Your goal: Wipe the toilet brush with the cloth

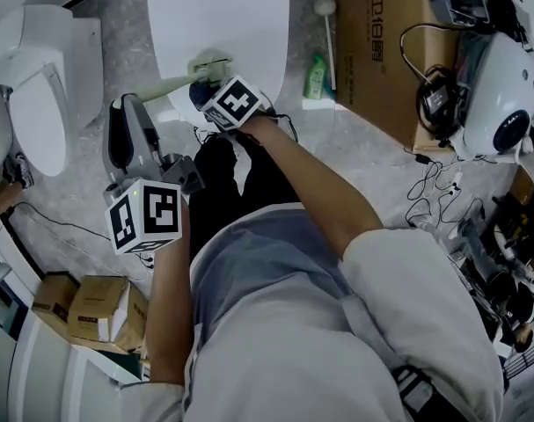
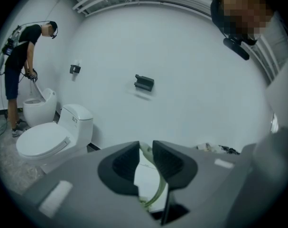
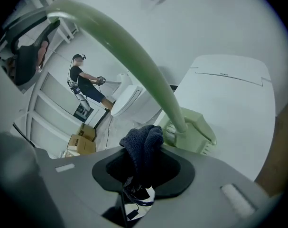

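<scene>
Left gripper (image 2: 145, 151), at 8 o'clock in head view, is clenched on the brush (image 3: 148, 74) handle. Right gripper (image 3: 143, 172) is clamped on the dark cloth (image 3: 144, 146), which is bunched at 9 o'clock of the brush head and seems to touch it. Brush head hangs over the toilet lid (image 1: 240, 16) at 12 o'clock.

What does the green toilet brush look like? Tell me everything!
The toilet brush is pale green plastic by its look, with a long curved handle and a blocky head. The left tongs pinch the handle, holding it slantwise over a white toilet. The dark blue cloth in the right tongs sits right beside the head.
</scene>
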`<state>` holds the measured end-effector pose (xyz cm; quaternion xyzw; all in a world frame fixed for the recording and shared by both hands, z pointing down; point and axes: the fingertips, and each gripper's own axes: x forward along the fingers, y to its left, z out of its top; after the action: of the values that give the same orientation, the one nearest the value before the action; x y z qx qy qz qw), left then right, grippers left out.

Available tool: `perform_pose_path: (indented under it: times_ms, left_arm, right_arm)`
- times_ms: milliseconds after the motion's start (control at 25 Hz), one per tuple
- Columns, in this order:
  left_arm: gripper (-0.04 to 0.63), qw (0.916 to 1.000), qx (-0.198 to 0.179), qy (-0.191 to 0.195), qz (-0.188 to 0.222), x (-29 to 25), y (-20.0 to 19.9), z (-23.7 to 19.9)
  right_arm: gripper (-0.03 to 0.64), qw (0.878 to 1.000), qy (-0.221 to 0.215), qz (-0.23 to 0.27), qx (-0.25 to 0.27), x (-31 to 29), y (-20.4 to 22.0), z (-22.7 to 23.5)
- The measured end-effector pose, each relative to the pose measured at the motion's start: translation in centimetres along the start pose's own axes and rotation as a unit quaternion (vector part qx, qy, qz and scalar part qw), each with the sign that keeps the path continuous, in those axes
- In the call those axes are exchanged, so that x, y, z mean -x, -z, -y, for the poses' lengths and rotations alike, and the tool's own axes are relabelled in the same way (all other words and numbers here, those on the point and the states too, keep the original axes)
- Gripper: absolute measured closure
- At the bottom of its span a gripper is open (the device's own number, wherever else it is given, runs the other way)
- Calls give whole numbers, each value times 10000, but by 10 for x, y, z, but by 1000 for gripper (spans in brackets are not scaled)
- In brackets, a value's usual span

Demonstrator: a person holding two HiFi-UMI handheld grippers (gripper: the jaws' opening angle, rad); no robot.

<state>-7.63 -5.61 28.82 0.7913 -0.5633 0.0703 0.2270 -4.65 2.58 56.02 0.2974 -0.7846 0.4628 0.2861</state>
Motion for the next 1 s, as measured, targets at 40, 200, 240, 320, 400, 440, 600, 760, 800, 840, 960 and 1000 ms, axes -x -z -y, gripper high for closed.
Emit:
perform_pose_path:
  times_ms: [40,200,240,320,400,440,600,760,800,840,960,1000]
  left_arm:
    - [595,10000,-4,1,-2,0,0,0]
    - [595,10000,-22,4,-3,0,-1,-1]
    - [595,10000,-24,8,-3,-1,-2,0]
    - [595,10000,-22,15,-5,-2,-2,0]
    - [595,10000,-18,17,-5,-3,-2,-1]
    - [595,10000,-19,18,-5,-3,-2,-1]
    - [595,10000,-25,24,-12,-4,-3,-2]
    - [595,10000,-19,14,-17,-4,-2,-2]
    - [595,10000,-18,13,-18,-4,-2,-2]
    - [595,10000,-18,13,-19,-4,-2,-2]
    - [595,10000,-10,13,-23,-5,-2,-3]
    - [595,10000,-6,13,-24,-5,-2,-3]
  right_arm:
    - [506,10000,0,19,-53,1,1,2]
    - [506,9997,2,40,-233,9,10,14]
    - [506,9997,4,34,-255,12,12,17]
    - [506,9996,2,23,-275,18,16,22]
    - [506,9995,-10,23,-302,21,19,27]
    - [508,9995,-17,29,-327,23,20,30]
    - [511,9986,-42,44,-522,30,21,38]
    - [514,9960,-55,100,-884,36,22,49]
    - [515,9949,-28,143,-995,38,22,54]
    - [515,9935,23,202,-1123,40,20,59]
    - [517,9872,233,377,-1531,45,17,81]
    - [517,9857,278,392,-1618,45,16,87]
